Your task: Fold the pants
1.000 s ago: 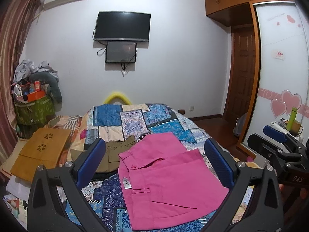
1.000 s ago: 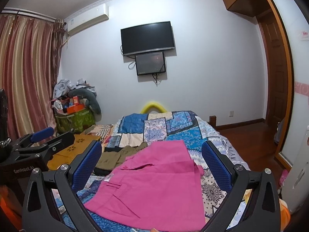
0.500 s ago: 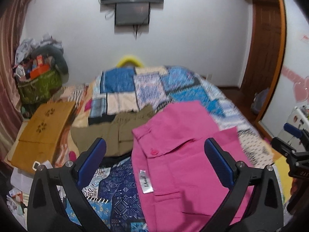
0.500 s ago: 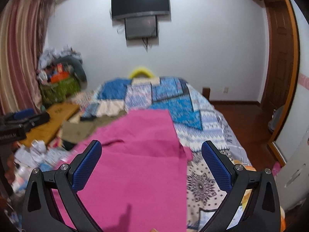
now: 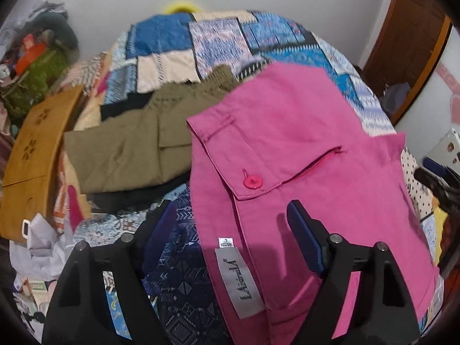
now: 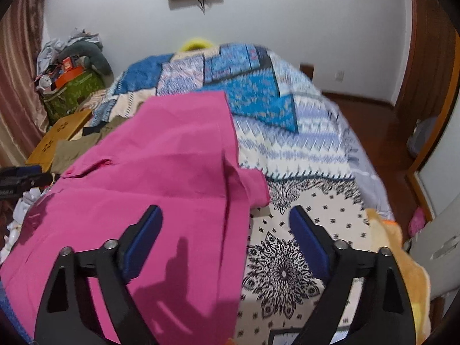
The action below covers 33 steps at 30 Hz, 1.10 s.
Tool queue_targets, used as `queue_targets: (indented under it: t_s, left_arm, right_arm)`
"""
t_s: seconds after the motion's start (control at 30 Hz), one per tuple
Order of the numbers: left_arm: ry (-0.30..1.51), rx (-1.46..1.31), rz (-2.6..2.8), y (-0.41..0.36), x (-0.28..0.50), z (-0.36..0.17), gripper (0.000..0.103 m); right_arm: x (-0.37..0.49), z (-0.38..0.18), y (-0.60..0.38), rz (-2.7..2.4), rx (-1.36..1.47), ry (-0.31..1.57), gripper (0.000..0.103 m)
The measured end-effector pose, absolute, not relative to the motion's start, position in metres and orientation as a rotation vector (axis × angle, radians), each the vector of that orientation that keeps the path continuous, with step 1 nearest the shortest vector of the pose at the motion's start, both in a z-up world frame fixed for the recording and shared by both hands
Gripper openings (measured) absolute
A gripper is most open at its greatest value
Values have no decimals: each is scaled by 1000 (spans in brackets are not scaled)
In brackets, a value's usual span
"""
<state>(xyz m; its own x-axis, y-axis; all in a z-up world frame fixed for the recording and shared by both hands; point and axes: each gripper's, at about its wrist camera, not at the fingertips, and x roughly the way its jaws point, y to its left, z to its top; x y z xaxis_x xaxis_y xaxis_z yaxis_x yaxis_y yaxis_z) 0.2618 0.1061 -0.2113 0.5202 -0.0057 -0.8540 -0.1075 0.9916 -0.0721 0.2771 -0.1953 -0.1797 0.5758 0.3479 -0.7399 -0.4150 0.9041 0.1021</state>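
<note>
Two tools hang over a bed [image 6: 302,149] covered by a patchwork quilt [image 5: 218,37], where a pair of pink pants [image 5: 302,143] lies spread flat, waistband toward the left and legs running off to the right. Beside the waistband sits a folded pile of olive-green pants [image 5: 129,143], touching or just overlapping the pink cloth's edge; the blur hides which. A wooden board [image 5: 37,141] lies at the bed's left side. The left tool [image 5: 230,224] hangs above the waistband edge, near the pink button [image 5: 252,182] and the white brand label [image 5: 243,280], its jaws closing but gripping nothing, one finger over the quilt and one over the pants. The right tool [image 6: 227,230] straddles the far edge of the pants, also closing on nothing yet, pink cloth under one finger and the white printed sheet [image 6: 302,230] under the other. The likely risk is that either tool pinches quilt or sheet along with the pants, dragging bedding into the fold. An uneven bite at the two ends could also skew the crease or disturb the olive pile.
</note>
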Motion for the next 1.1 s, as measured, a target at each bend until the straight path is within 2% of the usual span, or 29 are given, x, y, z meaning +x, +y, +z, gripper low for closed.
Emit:
queue_targets:
  t_s: [0.07, 0.23, 0.4, 0.53, 0.57, 0.6, 1.1]
  left_arm:
    - [1050, -130, 37, 107, 267, -218, 78]
    - [1117, -179, -57, 109, 280, -237, 75]
    - [1139, -252, -108, 115, 291, -248, 75]
    - [1125, -195, -97, 110, 294, -246, 72]
    - [1121, -176, -90, 108, 296, -246, 71]
    - [1117, -154, -79, 106, 298, -245, 71]
    - [1110, -13, -1, 105, 304, -246, 72]
  right_arm:
    - [291, -187, -196, 458, -58, 887, 75]
    - [315, -207, -194, 522, 4, 989, 68]
    - [325, -223, -185, 596, 38, 1054, 55]
    - [330, -224, -187, 620, 57, 1061, 32]
    - [330, -224, -187, 617, 50, 1056, 15]
    - [329, -225, -187, 592, 18, 1054, 7]
    - [340, -227, -188, 508, -64, 1079, 3]
